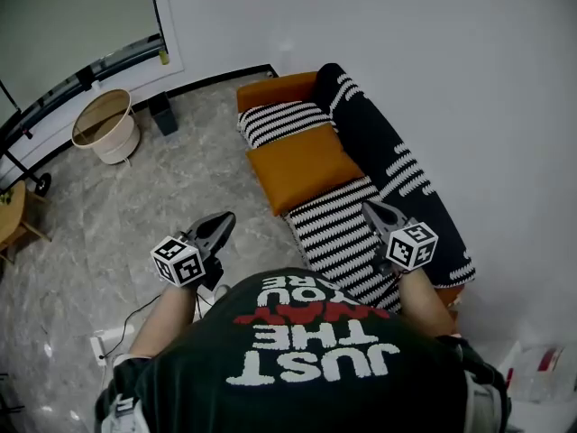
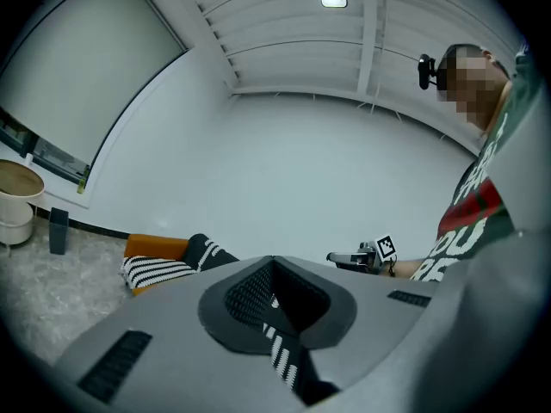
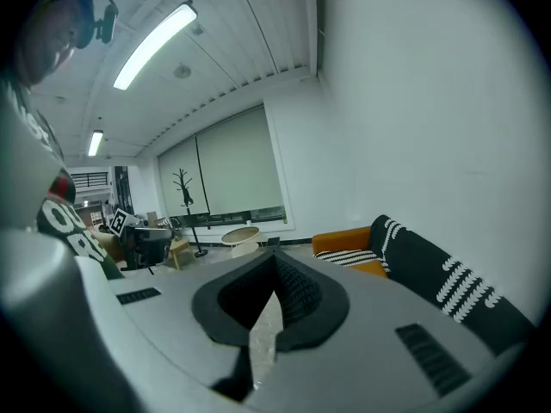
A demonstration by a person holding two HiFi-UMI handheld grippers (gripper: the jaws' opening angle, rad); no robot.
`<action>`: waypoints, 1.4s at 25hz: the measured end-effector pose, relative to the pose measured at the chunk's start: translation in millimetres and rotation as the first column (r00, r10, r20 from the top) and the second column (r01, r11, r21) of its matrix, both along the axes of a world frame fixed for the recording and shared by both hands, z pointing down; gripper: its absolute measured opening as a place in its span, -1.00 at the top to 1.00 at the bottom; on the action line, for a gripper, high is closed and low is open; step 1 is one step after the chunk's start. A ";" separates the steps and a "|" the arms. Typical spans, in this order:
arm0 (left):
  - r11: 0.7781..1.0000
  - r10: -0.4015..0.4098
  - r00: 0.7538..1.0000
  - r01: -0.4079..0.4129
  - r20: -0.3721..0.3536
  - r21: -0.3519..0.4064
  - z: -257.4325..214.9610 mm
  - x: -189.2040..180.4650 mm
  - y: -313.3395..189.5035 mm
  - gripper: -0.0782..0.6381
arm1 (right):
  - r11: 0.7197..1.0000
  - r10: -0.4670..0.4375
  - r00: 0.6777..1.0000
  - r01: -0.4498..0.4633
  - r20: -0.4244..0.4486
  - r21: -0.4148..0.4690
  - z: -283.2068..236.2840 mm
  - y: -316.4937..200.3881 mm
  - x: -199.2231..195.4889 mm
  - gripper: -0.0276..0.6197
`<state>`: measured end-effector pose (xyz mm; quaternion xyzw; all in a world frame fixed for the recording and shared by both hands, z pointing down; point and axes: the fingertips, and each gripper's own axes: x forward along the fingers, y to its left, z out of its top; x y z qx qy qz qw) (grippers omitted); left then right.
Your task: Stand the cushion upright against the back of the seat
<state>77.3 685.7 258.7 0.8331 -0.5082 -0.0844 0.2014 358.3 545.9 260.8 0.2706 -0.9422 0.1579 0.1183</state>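
An orange cushion point(image 1: 302, 165) lies flat on the sofa seat, over a black-and-white striped throw point(image 1: 341, 234). A striped cushion point(image 1: 283, 121) lies beyond it at the sofa's far end and also shows in the side views point(image 2: 159, 270) point(image 3: 355, 255). The black backrest point(image 1: 397, 165) with white marks runs along the right. My left gripper point(image 1: 221, 223) hovers over the floor left of the sofa, shut and empty. My right gripper point(image 1: 372, 210) hangs over the striped throw, near the backrest, shut and empty. Neither touches a cushion.
A white round basket point(image 1: 106, 124) and a small dark box point(image 1: 164, 114) stand by the far wall. A wooden stool point(image 1: 13, 215) is at the left edge. A power strip with its cable point(image 1: 113, 336) lies on the marble floor near my feet.
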 end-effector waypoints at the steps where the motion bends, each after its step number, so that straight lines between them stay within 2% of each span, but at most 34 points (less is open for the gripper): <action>1: 1.000 0.001 1.000 -0.001 0.001 0.000 0.6 1.4 -3.1 0.76 | 1.000 -0.001 1.000 0.001 0.001 -0.001 1.2 -2.9 1.4 0.84; 14: 1.000 0.024 1.000 -0.024 -0.004 -0.019 -2.1 3.4 -13.9 0.75 | 1.000 0.009 1.000 -0.009 0.001 -0.010 -1.5 -5.0 5.1 0.84; 21: 0.998 0.056 0.998 -0.057 -0.023 -0.030 1.4 -3.2 -40.0 0.75 | 0.999 0.037 0.999 -0.038 -0.017 -0.039 10.8 -19.7 3.2 0.84; 28: 0.992 0.105 0.992 -0.110 -0.072 -0.059 32.8 -48.5 -101.0 0.75 | 0.993 0.097 0.994 -0.101 -0.056 -0.063 34.0 -66.6 -32.8 0.84; 35: 0.977 0.189 0.976 -0.198 -0.106 -0.084 76.3 -142.9 -225.5 0.75 | 0.978 0.184 0.977 -0.194 -0.111 -0.080 62.5 -169.9 -115.5 0.84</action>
